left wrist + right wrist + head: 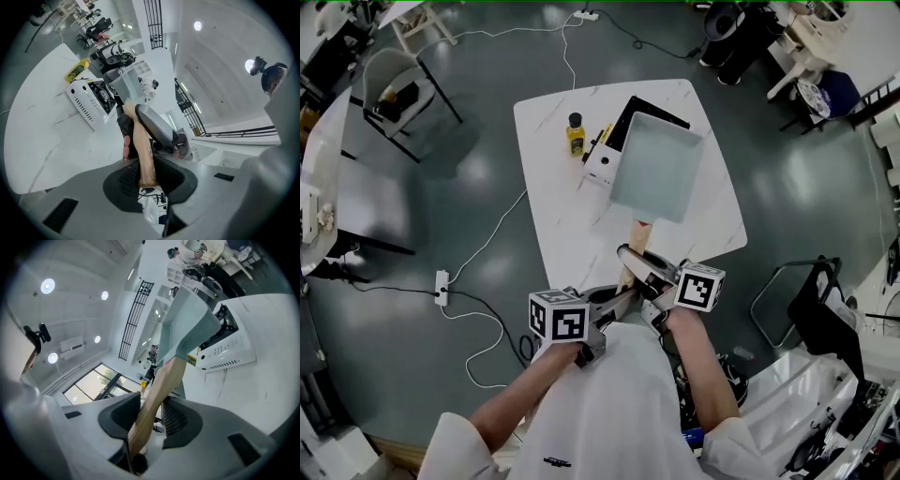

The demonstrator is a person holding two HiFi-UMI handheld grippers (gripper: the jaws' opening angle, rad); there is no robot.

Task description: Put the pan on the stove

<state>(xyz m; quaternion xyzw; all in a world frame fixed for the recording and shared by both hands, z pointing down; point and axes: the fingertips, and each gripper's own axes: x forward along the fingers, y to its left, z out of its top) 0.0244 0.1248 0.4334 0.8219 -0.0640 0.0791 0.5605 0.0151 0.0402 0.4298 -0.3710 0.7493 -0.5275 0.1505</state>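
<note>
A: Which step is the person on?

B: The carry, by the look of it. The pan (pixel 661 164) is held up over the counter (pixel 553 225), its square body overlapping the right part of the stove (pixel 602 161) in the head view. In the gripper views it seems to hang above the burner rather than sit on it.

A: And the tongs?

B: Both grip the pan's wooden handle (pixel 633 248). The left tongs (pixel 146 176) are pressed narrow on its near end. The right tongs (pixel 147 420) clamp it further along, nearer the pan, with the jaws a little wider where the wood is thicker.

A: How are the arms set?

B: Both forearms reach forward from the body, close together, the right slightly ahead of the left, lined up along the handle.

A: What does the next move call for?

B: Probably levelling the pan, centring it over the burner and lowering it until it rests flat. It should stay clear of the yellow bottle (pixel 576 133) just beside the stove. Only then should either grip loosen.
</note>
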